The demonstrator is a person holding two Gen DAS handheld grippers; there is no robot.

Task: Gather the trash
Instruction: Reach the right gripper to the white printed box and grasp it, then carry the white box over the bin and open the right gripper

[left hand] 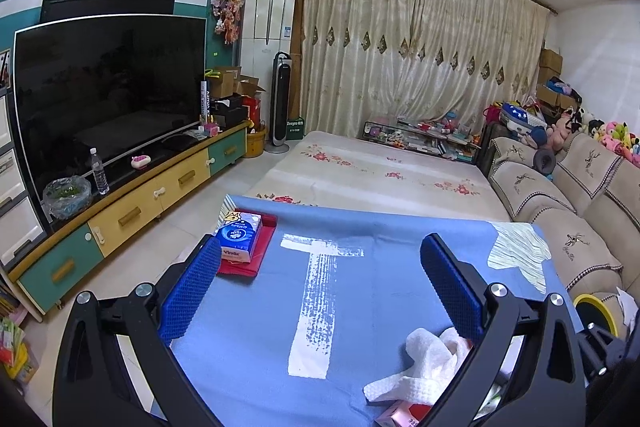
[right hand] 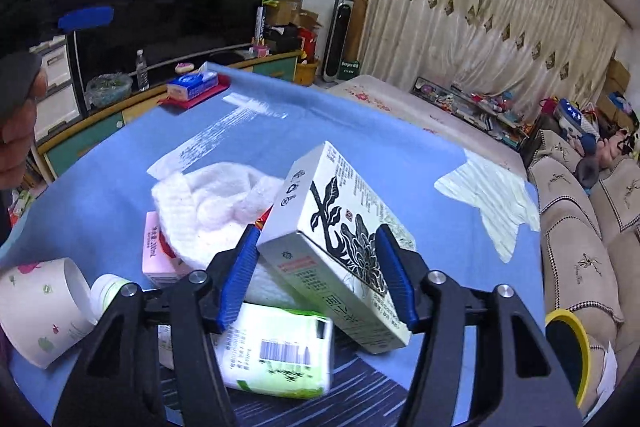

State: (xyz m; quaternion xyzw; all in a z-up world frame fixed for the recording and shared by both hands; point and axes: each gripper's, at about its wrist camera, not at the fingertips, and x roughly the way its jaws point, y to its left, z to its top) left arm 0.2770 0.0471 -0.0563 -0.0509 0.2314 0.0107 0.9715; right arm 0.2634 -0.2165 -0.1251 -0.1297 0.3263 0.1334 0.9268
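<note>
Several pieces of trash crowd the near edge of a blue cloth-covered counter (right hand: 120, 155): at far left a paper cup (right hand: 36, 311) lies tipped on its side, its thin printed wall curved and easily crushed; just beside it sits a small white-capped bottle (right hand: 106, 289), then a pink carton (right hand: 154, 255) half buried under a crumpled white waffle-textured cloth (right hand: 216, 203). Nearer the lens a glossy green-and-white soft pack (right hand: 280, 355) with a barcode lies flat. Right of centre, the right tool (right hand: 320, 275) is clenched on a rigid white cardboard box (right hand: 340, 227) printed with a black flower, held tilted, its blue ribbed pads pressing the long sides near one end. Gripped that far off centre, the smooth box may well pivot or slide out, and a drop would likely knock the loose pile below. Further right a yellow-rimmed bin (right hand: 576, 343) stands off the counter's edge by a beige sofa (right hand: 580, 239); its opening looks narrow, so a slanted box could catch on the rim. The left tool (left hand: 320, 287) hangs released over the counter's bare middle, holding nothing, the cloth just under its right finger.
</note>
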